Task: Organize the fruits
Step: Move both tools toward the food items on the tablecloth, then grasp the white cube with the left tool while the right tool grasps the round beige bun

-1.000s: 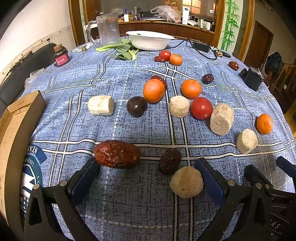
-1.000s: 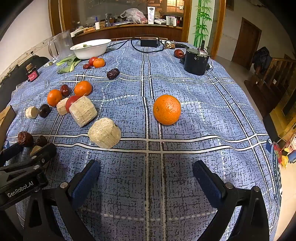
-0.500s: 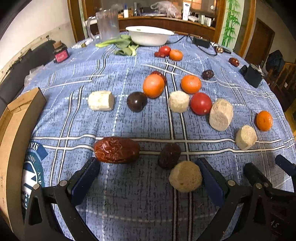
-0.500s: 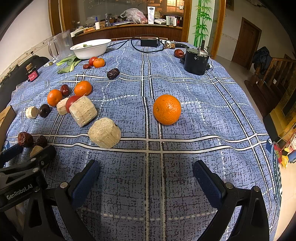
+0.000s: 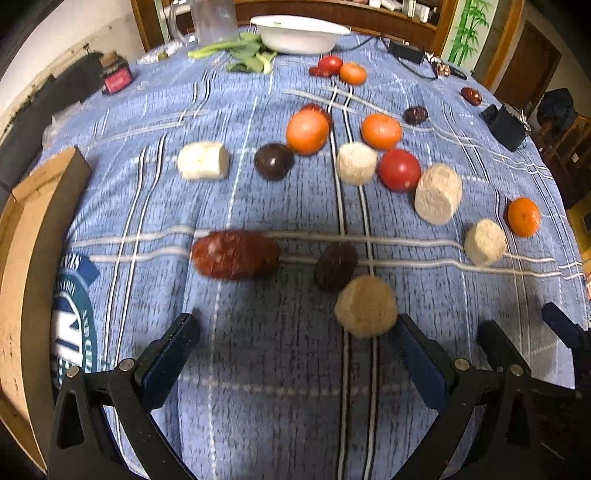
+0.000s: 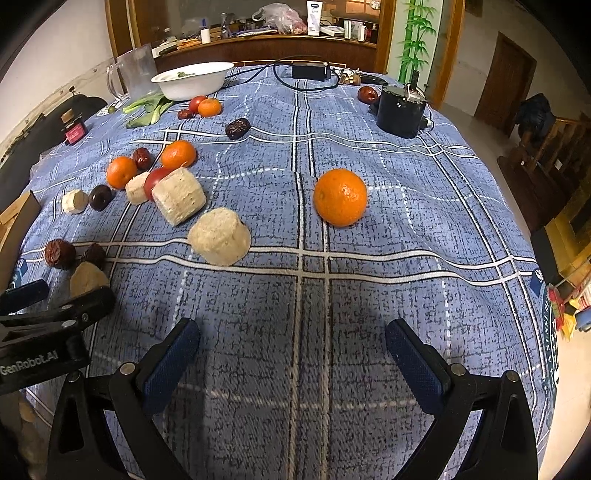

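Fruits lie scattered on a blue plaid tablecloth (image 5: 258,369). My left gripper (image 5: 295,339) is open and empty, just short of a big red date (image 5: 234,254), a dark date (image 5: 335,266) and a beige chunk (image 5: 365,306) by its right finger. Beyond lie oranges (image 5: 307,132), a tomato (image 5: 399,170), a dark plum (image 5: 274,161) and several pale chunks (image 5: 202,161). My right gripper (image 6: 291,350) is open and empty over bare cloth, with an orange (image 6: 340,197) ahead and a beige chunk (image 6: 219,242) to its left.
A cardboard box (image 5: 26,258) stands at the table's left edge. A white bowl (image 5: 299,33), a clear jug (image 6: 135,72), greens (image 5: 243,53) and a black device (image 6: 400,110) with cables are at the far side. The left gripper (image 6: 48,314) shows in the right wrist view.
My left gripper has pulled back and tilted slightly; the dates and chunk now sit farther ahead of its fingertips. The right gripper has not moved.
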`<state>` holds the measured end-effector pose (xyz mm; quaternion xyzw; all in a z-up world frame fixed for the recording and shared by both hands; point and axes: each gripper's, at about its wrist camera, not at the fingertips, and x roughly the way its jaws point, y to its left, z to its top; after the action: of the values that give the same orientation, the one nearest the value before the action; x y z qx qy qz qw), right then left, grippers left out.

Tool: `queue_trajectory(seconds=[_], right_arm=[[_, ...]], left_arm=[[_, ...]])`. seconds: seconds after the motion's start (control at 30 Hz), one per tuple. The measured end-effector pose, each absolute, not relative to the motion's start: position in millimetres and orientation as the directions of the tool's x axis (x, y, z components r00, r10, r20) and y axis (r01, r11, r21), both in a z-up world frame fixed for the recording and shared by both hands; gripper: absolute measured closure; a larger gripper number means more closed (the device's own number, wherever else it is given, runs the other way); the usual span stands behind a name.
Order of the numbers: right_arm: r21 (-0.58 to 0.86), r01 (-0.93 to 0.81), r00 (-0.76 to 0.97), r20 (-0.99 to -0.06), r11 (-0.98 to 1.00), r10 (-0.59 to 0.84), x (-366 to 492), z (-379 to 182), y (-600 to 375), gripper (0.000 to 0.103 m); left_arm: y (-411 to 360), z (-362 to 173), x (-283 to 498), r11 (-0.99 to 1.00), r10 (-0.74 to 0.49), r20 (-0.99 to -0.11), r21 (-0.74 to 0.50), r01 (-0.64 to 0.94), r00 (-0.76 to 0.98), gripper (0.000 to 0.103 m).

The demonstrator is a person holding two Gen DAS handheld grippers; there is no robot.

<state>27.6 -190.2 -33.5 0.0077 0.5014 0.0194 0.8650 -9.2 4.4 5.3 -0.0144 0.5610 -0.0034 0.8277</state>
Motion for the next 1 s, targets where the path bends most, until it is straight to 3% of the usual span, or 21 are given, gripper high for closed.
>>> queue_trajectory(seconds=[0.2, 0.27, 0.4, 0.43, 0.67, 0.9, 1.0], right_arm=[[0.032, -0.001, 0.464, -0.886, 0.999, 0.029, 23.0, -31.9, -189.2, 0.001], [0.030, 0.001, 0.464, -0.885, 1.000, 0.026, 20.3, -31.7, -188.7, 0.001], [0.025, 0.026, 0.490, -0.872, 0.999, 0.009, 12.7, -31.3, -188.6, 0.001], [0.024, 0.031, 0.482, -0.876, 0.999, 0.006, 12.8, -30.8, -188.3, 0.001], [0.071, 0.053, 0.469, -0.882, 0.996, 0.038, 11.8, -18.5, -189.4, 0.001], [0.124, -0.009, 0.505, -0.856, 0.992, 0.111, 8.0, -0.5, -169.8, 0.005], [0.147, -0.059, 0.505, -0.849, 0.987, 0.157, 8.0, 4.2, -157.8, 0.011]], left_arm=[[14.5, 8.7, -29.5, 0.997, -0.078, -0.940, -0.082, 0.000, 0.332, 0.001], [17.8, 11.6, -36.6, 0.995, -0.099, -0.938, -0.103, 0.005, 0.333, 0.005], [33.7, 21.6, -43.3, 0.984, -0.159, -0.928, -0.175, -0.019, 0.337, 0.030], [38.7, 25.1, -43.5, 0.982, -0.163, -0.924, -0.185, -0.032, 0.345, 0.032], [73.2, 72.1, -53.1, 0.988, 0.002, -0.869, -0.074, -0.134, 0.496, 0.032], [81.2, 110.5, -66.9, 0.992, 0.064, -0.800, -0.013, -0.124, 0.596, 0.032], [83.4, 120.7, -69.0, 0.993, 0.078, -0.777, 0.005, -0.118, 0.625, 0.032]])
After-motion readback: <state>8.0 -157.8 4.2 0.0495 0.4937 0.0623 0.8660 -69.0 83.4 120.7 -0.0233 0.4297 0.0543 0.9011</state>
